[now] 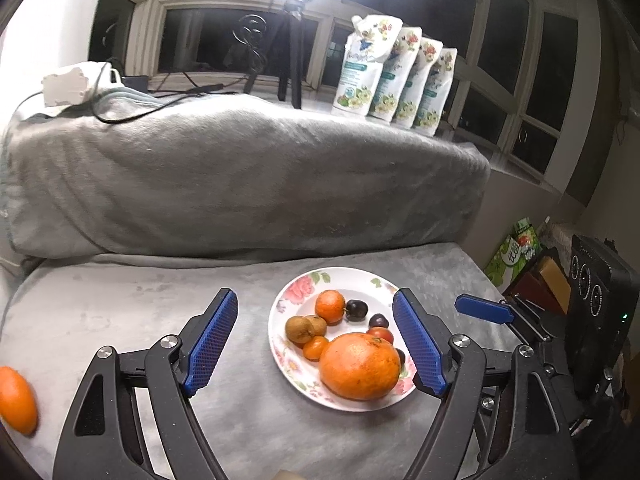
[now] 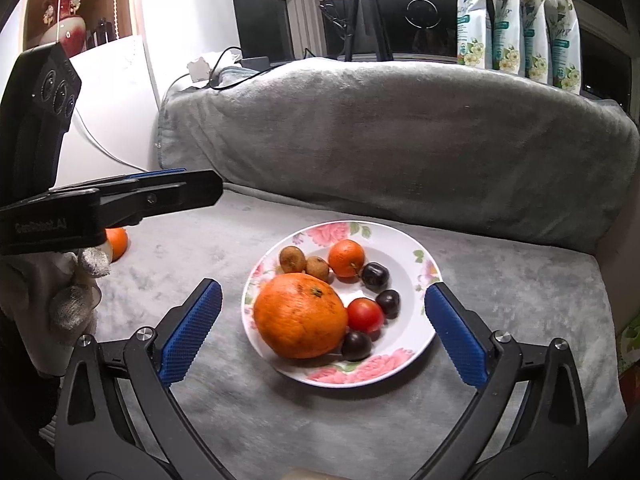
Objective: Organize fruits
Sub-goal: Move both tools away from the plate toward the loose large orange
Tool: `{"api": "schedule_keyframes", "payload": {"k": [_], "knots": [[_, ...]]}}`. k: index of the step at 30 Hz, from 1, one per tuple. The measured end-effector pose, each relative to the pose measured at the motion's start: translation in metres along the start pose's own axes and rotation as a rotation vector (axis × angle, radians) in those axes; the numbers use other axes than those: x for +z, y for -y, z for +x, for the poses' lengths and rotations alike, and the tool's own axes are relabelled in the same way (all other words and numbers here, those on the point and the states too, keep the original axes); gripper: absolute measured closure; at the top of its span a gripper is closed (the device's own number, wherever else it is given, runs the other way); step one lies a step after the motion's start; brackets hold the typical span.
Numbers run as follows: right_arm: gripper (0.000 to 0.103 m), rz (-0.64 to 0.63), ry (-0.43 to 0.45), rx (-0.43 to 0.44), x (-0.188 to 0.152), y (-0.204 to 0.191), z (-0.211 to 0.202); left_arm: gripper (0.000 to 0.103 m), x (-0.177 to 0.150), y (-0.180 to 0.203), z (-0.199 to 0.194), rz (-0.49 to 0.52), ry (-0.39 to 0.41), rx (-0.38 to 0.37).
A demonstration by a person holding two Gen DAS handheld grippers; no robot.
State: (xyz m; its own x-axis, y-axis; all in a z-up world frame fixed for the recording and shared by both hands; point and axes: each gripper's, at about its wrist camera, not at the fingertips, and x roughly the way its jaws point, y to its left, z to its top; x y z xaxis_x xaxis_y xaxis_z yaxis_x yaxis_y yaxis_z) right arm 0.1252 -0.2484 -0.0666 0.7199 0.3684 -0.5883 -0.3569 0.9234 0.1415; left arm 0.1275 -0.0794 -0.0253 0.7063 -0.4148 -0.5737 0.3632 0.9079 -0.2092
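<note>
A floral white plate (image 1: 288, 304) (image 2: 416, 328) sits on the grey couch seat. It holds a big orange (image 1: 360, 366) (image 2: 300, 316), a small mandarin (image 1: 330, 306) (image 2: 346, 258), brown kiwis (image 1: 300, 329) (image 2: 293, 259), dark plums (image 1: 356, 309) (image 2: 375, 276) and a red tomato (image 2: 365, 315). One loose orange (image 1: 16, 400) (image 2: 117, 242) lies on the seat far left. My left gripper (image 1: 316, 344) is open and empty above the plate's left part. My right gripper (image 2: 324, 332) is open and empty, with the plate between its fingers.
The grey blanket-covered backrest (image 1: 240, 176) rises behind the seat. Several refill pouches (image 1: 392, 76) and a tripod (image 1: 292, 52) stand on the sill behind. The right gripper shows at the right in the left wrist view (image 1: 484, 310); the left gripper shows at the left in the right wrist view (image 2: 120, 200).
</note>
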Motion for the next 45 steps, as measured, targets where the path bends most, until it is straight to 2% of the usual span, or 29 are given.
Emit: {"api": "schedule_keyframes", "payload": {"k": [13,26,38,45], "knots": [[0.000,-0.034,-0.016,0.066,0.014,-0.036,0.014,0.023,-0.008,-0.042,-0.041,-0.070,0.065,0.067],[0.000,-0.051,-0.073,0.161,0.030,-0.073,0.048,0.023,-0.026,-0.088,-0.076,-0.136,0.110,0.160],[0.000,-0.034,-0.131,0.286,0.049,-0.111,0.084,0.023,-0.059,-0.138,-0.106,-0.222,0.123,0.279],[0.000,-0.055,-0.166,0.371,0.063,-0.151,0.105,0.023,-0.089,-0.167,-0.120,-0.287,0.103,0.353]]}}
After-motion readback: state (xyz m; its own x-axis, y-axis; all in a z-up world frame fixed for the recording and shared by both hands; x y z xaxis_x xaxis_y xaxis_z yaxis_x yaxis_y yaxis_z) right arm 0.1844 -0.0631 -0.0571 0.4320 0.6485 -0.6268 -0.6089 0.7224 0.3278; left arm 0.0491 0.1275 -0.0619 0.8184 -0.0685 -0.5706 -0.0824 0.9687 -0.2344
